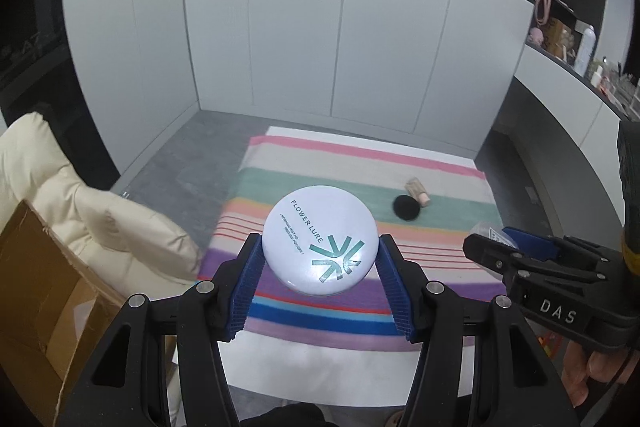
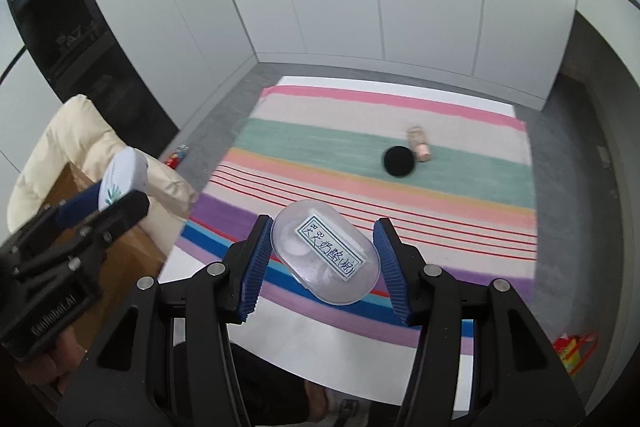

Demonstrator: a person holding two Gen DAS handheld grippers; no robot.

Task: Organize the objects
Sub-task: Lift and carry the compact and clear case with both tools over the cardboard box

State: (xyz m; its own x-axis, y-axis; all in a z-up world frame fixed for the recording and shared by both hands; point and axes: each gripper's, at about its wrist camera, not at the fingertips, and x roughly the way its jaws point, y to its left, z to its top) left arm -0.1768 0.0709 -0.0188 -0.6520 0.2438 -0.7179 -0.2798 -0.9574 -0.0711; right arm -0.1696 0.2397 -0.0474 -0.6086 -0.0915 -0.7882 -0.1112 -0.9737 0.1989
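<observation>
The left gripper (image 1: 320, 259) clamps a round white pressed-powder compact (image 1: 320, 241) printed with teal "FLOWER LURE" lettering between its 2 blue ribbed pads, holding it in the air above the striped, multicoloured cloth (image 1: 440, 247). The right gripper (image 2: 325, 255) grips a clear oval plastic case (image 2: 325, 251) bearing a white handwritten label, also lifted over the cloth. On the green stripe farther back lie a round black puff (image 2: 399, 161) and a small beige bottle (image 2: 419, 143) on its side, touching or just beside each other. At the left sit a cream padded cushion (image 1: 60, 195) and a brown cardboard box (image 1: 36, 287).
</observation>
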